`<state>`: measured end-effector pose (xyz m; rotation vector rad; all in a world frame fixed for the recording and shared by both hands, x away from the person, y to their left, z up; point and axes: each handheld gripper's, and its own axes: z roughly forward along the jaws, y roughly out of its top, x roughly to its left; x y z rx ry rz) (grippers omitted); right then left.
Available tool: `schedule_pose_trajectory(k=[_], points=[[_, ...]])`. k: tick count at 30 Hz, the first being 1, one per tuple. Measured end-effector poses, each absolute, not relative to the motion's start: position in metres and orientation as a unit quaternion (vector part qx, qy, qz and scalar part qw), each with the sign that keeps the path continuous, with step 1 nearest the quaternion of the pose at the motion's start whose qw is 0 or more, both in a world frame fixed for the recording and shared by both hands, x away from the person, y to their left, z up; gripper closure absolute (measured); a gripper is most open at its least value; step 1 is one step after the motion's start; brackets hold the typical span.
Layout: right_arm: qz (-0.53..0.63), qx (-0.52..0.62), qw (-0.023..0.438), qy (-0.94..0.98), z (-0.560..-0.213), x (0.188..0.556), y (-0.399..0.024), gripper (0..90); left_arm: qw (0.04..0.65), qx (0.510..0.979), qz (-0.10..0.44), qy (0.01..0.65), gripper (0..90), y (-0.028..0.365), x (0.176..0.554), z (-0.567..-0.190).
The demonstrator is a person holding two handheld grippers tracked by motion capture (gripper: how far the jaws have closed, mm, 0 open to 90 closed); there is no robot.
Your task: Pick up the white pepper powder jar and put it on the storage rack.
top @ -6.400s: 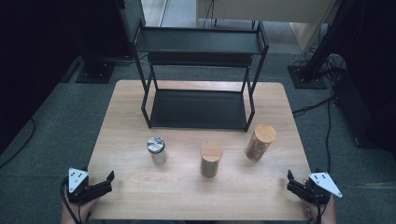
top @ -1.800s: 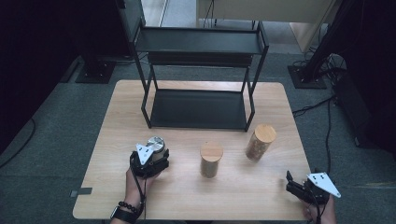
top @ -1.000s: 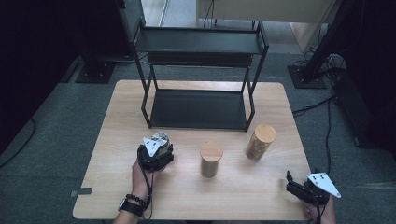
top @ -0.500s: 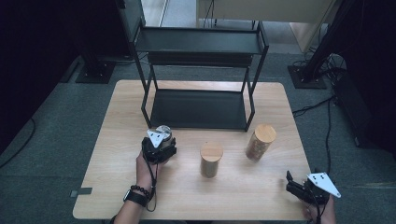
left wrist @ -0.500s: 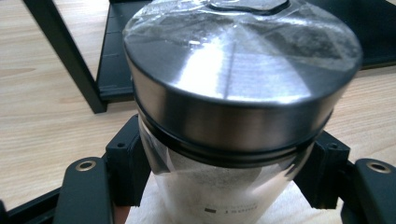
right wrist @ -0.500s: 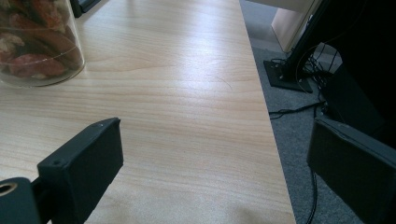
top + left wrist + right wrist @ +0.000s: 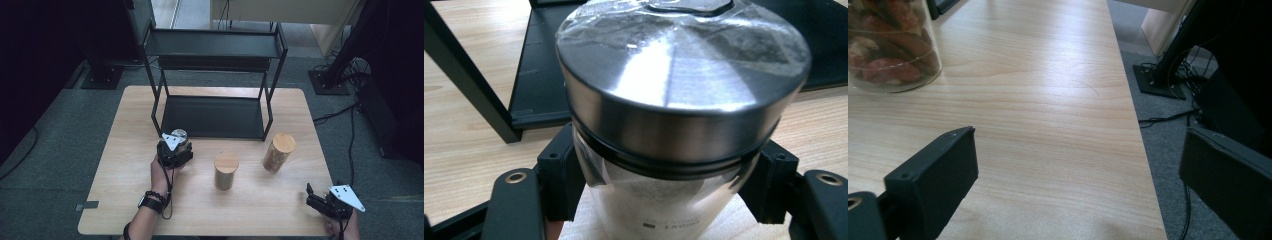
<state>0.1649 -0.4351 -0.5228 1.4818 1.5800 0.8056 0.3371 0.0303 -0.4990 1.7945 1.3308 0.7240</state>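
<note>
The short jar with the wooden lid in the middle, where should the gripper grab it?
Probably the short jar is best gripped around its round side wall just below the wooden lid, coming in level from the person's edge of the table. It stands upright with free space all around, so jaws can close across its width.

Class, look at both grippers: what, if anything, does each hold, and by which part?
The left gripper clamps the metal-lidded jar by its glass body, just under the lid. The right gripper holds nothing.
</note>
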Motion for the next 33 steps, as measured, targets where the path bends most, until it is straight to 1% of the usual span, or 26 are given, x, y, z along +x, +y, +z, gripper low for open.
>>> schedule_pose_trajectory(k=[9,17,33], points=[[0.322,0.584,0.395,0.632,-0.522,0.165,-0.436,1.8,0.390,0.702,0.290,0.521,31.0,0.029,0.347,-0.487],[0.319,0.586,0.396,0.631,-0.523,0.166,-0.436,1.8,0.391,0.702,0.291,0.520,31.0,0.027,0.357,-0.478],[0.321,0.588,0.396,0.629,-0.523,0.166,-0.436,1.9,0.385,0.697,0.293,0.530,31.0,0.023,0.385,-0.474]])
